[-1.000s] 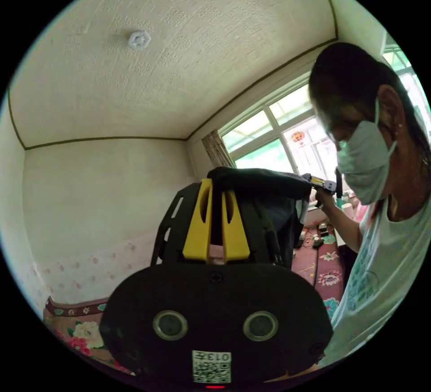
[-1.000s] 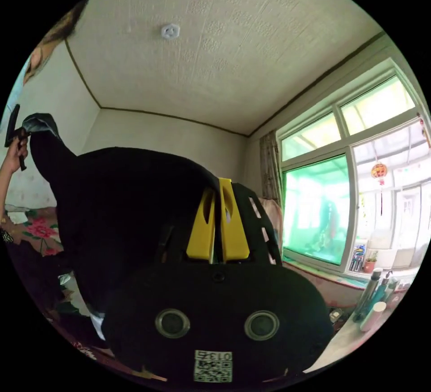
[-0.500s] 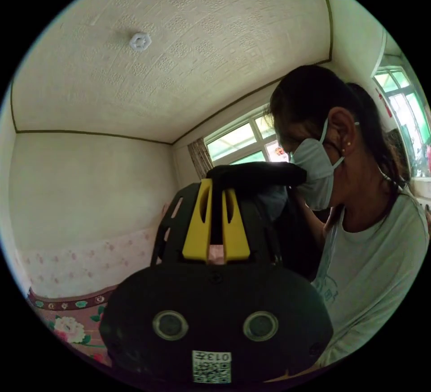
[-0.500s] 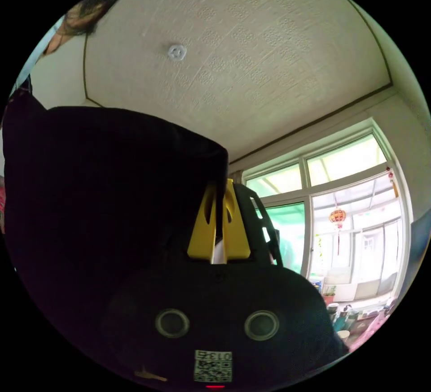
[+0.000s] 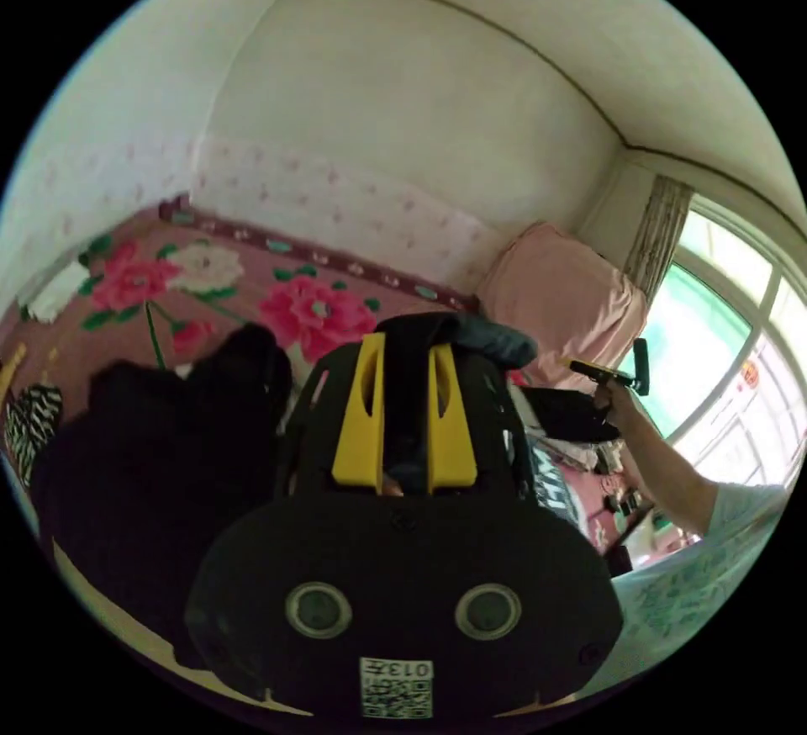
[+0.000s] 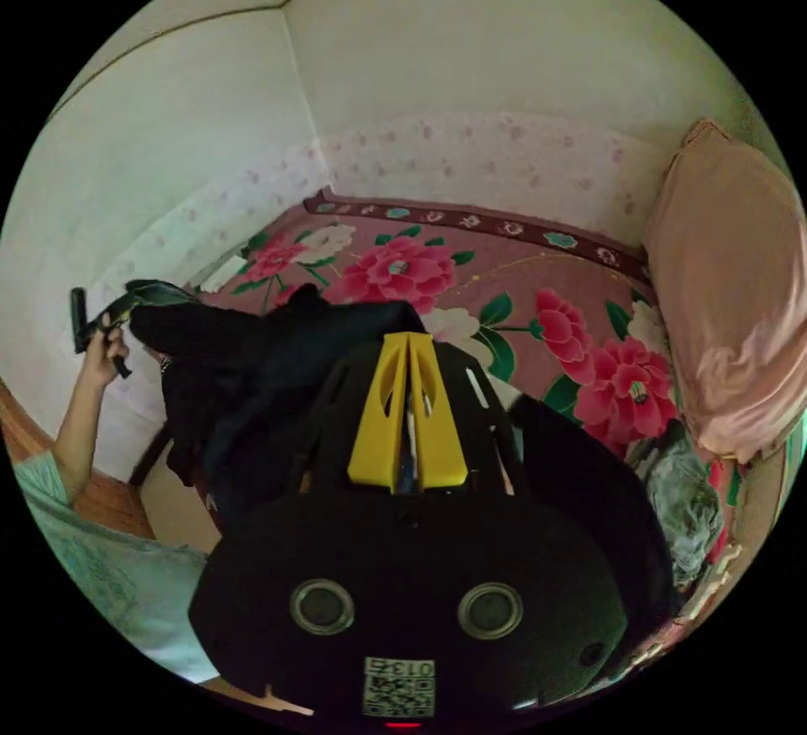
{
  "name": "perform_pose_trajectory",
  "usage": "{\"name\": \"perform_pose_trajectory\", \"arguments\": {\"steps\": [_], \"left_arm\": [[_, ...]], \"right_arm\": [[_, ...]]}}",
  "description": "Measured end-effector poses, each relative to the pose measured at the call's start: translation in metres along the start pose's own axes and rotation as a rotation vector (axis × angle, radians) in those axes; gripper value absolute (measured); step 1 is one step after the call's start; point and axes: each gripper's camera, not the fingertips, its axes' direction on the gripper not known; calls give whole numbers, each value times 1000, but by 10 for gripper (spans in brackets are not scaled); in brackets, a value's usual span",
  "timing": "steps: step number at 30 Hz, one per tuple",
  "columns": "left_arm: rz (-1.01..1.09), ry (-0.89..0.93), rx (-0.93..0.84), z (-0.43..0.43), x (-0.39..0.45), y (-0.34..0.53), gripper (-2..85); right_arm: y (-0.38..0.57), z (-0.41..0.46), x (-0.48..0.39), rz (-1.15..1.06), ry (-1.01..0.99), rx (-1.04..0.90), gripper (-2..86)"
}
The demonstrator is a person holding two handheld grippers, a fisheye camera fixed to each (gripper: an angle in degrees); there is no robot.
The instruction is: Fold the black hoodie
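Pink floral bedcover with red flowers, pink pillow against the wall, striped curtain beside a bright window, black-and-white striped cloth at the edge

The black hoodie is held up, stretched between two held points above a bed. One edge sits between yellow jaws in the left gripper view, the other between the closed jaws in the right gripper view. Its dark body hangs down in loose folds
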Motion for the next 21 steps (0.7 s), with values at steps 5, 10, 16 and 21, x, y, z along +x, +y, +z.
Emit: {"name": "perform_pose_trajectory", "arguments": {"steps": [5, 10, 16, 21], "left_arm": [[-107, -41, -223, 71, -47, 78, 130], [-350, 105, -413, 108, -76, 172, 154], [3, 171, -771, 174, -13, 180, 210], [137, 257, -911, 239, 26, 157, 227]], "right_arm": [[124, 46, 2, -99, -1, -131, 32], [319, 65, 53, 319, -113, -372, 47], [401, 90, 31, 402, -269, -431, 105], [369, 171, -16, 67, -443, -565, 121]]}}
